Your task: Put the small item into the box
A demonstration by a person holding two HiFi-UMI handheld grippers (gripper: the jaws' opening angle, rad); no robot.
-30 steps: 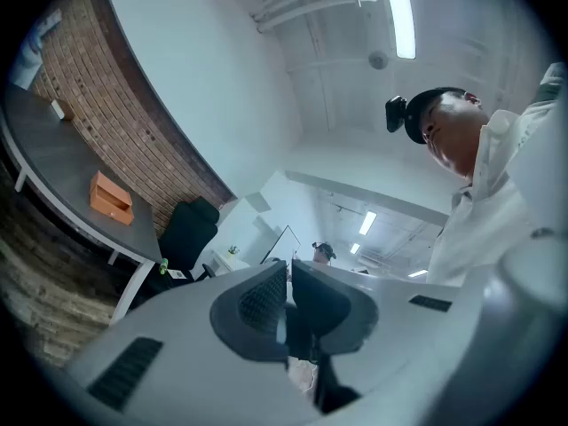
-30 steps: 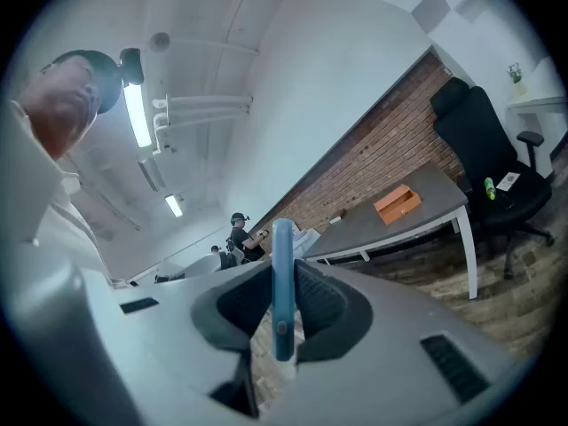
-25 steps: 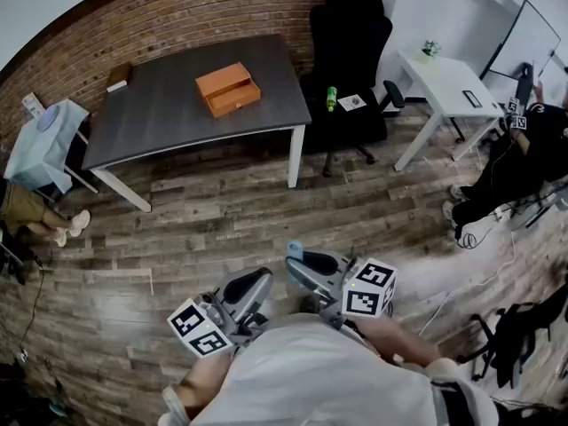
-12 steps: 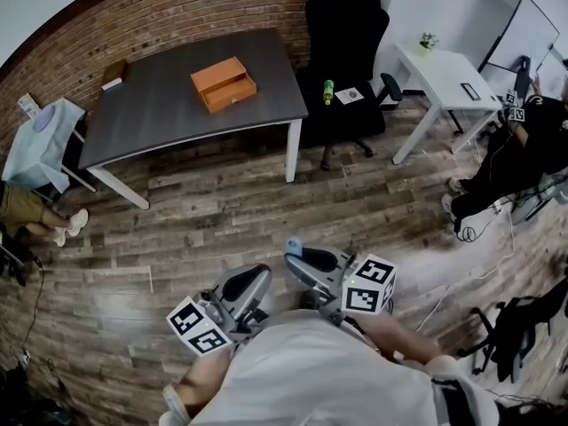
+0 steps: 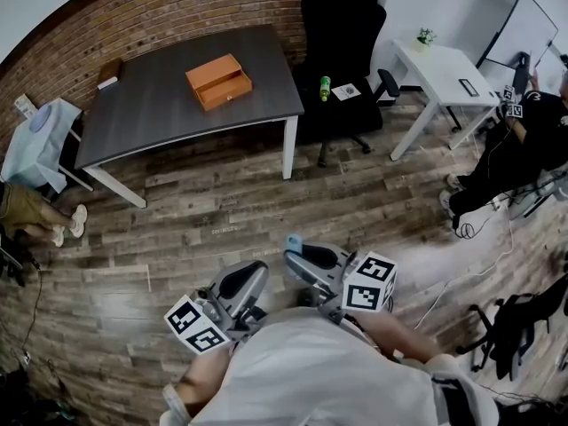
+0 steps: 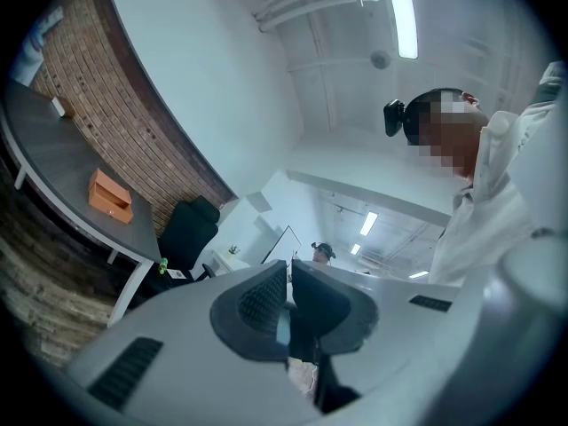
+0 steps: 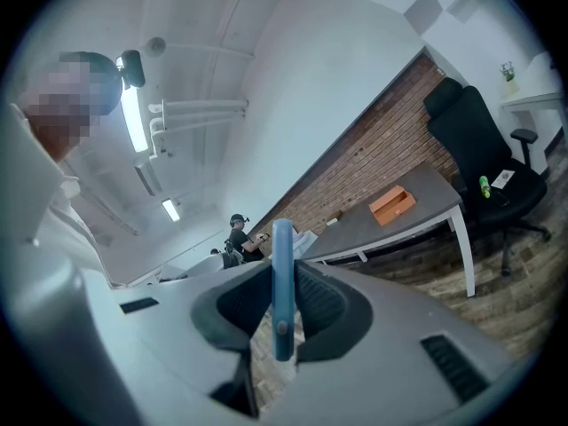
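Observation:
The orange box (image 5: 217, 80) lies with its drawer open on the dark grey table (image 5: 160, 114), far across the wooden floor from me. Both grippers are held close to my body at the bottom of the head view. My right gripper (image 5: 295, 256) is shut on a small flat blue item (image 5: 294, 243), which stands on edge between the pads (image 7: 282, 291). My left gripper (image 5: 257, 272) is shut with nothing in it (image 6: 289, 282). The box also shows small in the left gripper view (image 6: 109, 195) and the right gripper view (image 7: 392, 204).
A black office chair (image 5: 342, 34) with a green bottle (image 5: 325, 87) on its seat stands right of the table. Beyond it is a white desk (image 5: 444, 74). A person (image 5: 524, 145) sits at the far right. A blue-draped stand (image 5: 40, 145) is at the table's left end.
In the head view the table, box and chair have drifted slightly up and left. Both grippers keep their places and their jaws are unchanged.

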